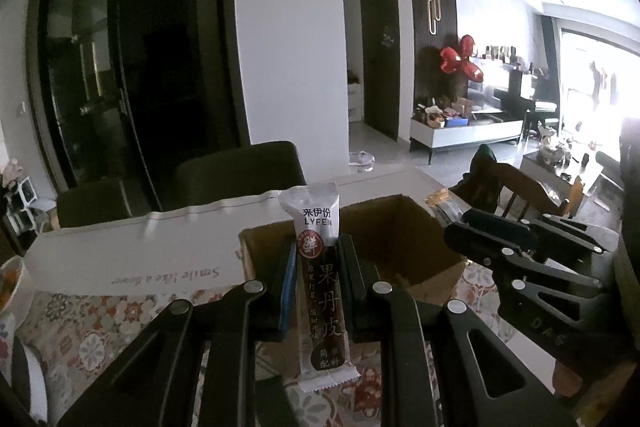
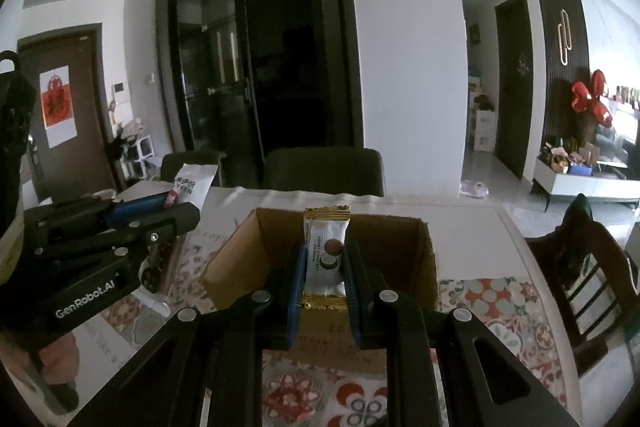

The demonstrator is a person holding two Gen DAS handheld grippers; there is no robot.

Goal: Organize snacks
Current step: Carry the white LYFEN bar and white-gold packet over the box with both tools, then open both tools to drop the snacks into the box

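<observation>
- Left gripper (image 1: 316, 267) is tilting slightly downward, fingers clamping an upright fruit-leather stick (image 1: 320, 283).
- Right gripper (image 2: 322, 267) is gripping a gold-edged snack packet (image 2: 326, 259) above the cardboard box (image 2: 424, 259).
- Patterned surface (image 2: 496, 303) is carrying the box; dark chairs (image 2: 324, 171) behind.

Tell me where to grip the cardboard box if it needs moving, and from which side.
Grip the cardboard box by the top edge of a side wall, coming from above. It sits open-topped on the table, so its thin upright walls fit between fingers; the near wall looks easiest to reach.

Both wrist views look forward and slightly down along their own fingers, close above the table, sharing the cardboard box (image 1: 400, 239) (image 2: 340, 227) and the dark glass doors (image 1: 120, 67) (image 2: 256, 67).
</observation>
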